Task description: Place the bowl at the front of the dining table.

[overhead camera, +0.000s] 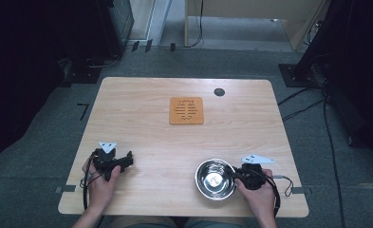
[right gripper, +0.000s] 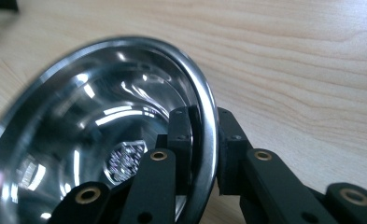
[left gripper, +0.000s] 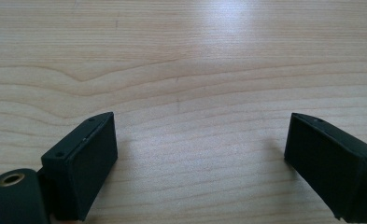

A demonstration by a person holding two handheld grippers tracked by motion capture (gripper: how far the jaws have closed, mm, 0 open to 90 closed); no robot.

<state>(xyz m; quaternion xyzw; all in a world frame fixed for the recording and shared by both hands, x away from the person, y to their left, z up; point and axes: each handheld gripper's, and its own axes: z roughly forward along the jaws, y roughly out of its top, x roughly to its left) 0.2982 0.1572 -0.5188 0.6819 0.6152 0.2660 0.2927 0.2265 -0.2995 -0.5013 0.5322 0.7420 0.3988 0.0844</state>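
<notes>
— How are your hands sitting?

— Both forearms come in from the near edge of the table (overhead camera: pixel 141 90). My left hand (overhead camera: pixel 100 183) rests low near the front left corner, holding the left gripper (overhead camera: pixel 120 164) turned inward toward the middle. My right hand (overhead camera: pixel 260 194) is by the front right, with the right gripper (overhead camera: pixel 235 174) pointing left at the steel bowl (overhead camera: pixel 215 178).

— And the jaws?

— The left gripper (left gripper: pixel 200 149) stands wide apart with bare wood between the pads, gripping nothing. The right gripper (right gripper: pixel 204 140) is clamped on the bowl's (right gripper: pixel 102 130) rim, one jaw inside the wall, one outside.

— What is the bowl like?

— Round, polished metal with a rolled lip, mirror-bright inside. It sits near the front edge, right of centre. The tabletop is pale wood with long wavy grain and rounded corners.

— Anything else on it?

— A square orange-brown trivet (overhead camera: pixel 186 110) with slotted cut-outs, flat, toward the far middle, well apart from the bowl. A small dark round cap (overhead camera: pixel 219 91) is set in the tabletop near the far edge.

— Room to move?

— Open wood lies between bowl and trivet, and across the whole middle.
</notes>
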